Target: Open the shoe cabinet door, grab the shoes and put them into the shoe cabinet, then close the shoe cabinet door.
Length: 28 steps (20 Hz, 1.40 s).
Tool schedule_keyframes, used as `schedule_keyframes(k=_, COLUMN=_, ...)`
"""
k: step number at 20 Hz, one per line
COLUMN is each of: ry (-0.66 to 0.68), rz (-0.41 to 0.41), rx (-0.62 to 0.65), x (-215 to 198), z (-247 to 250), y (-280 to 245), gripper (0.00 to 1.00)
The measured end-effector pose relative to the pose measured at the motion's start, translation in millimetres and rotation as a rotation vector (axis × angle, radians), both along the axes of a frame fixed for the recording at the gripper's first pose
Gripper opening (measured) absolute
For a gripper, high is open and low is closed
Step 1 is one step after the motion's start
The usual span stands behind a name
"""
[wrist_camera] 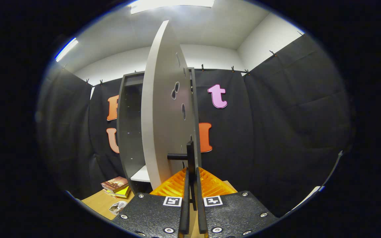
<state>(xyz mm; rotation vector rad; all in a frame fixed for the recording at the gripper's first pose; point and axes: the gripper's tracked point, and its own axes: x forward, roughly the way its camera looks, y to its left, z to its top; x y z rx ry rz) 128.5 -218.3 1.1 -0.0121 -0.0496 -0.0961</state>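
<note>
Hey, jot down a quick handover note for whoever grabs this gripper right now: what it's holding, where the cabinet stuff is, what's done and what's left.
Hand-held gripper: fingers shut on the dark door handle, gripping its upright bar.
Shoe cabinet: stands ahead on the wooden table; its door is swung open, edge toward the camera, and the dark interior shows to the door's left.
Beside the cabinet's foot lie a stack of books and a small printed item.
Done: door opened.
Left: release the handle, fetch the shoes, put them inside, close the door.
</note>
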Motion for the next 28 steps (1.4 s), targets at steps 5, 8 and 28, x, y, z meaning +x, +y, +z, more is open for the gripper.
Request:
schedule_keyframes(k=5, ry=0.006, rz=0.007, rx=-0.005, x=-1, z=3, y=-25, gripper=0.03)
schedule_keyframes(k=8, ry=0.016, rz=0.015, rx=-0.019, x=-1, z=2, y=-26, gripper=0.03)
schedule_keyframes(k=28, ry=-0.076, rz=-0.106, rx=-0.018, x=-95, z=35, y=-60, gripper=0.25)
